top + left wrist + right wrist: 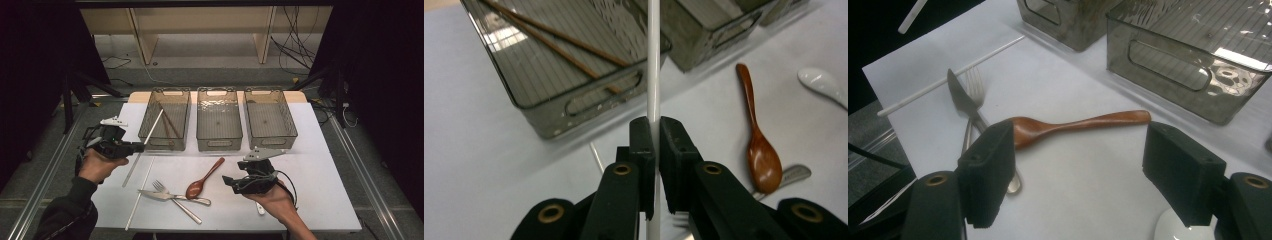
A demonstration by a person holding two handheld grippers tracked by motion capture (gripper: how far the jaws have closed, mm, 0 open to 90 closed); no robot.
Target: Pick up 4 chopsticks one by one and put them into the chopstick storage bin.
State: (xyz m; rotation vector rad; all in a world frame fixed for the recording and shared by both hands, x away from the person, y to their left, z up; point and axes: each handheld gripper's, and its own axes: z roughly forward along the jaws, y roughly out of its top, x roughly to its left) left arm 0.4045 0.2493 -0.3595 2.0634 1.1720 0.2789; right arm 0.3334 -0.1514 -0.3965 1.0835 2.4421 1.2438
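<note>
My left gripper (140, 146) (655, 131) is shut on a white chopstick (150, 131) (653, 65), which hangs slanted above the table with its far end over the left bin (150, 137) (549, 112). Two brown chopsticks (170, 126) (559, 47) lie inside that bin. A second white chopstick (140, 192) (948, 82) lies flat on the table. My right gripper (231, 182) (1080, 165) is open, just above the table near the wooden spoon (204, 180) (1073, 125), with nothing between its jaws.
Two more see-through bins, the middle one (219, 142) and the right one (272, 142), stand in the back row. A knife (155, 194) (960, 97) and a fork (175, 202) (975, 85) lie crossed left of the wooden spoon. A white spoon (260, 208) (824, 85) lies under my right hand.
</note>
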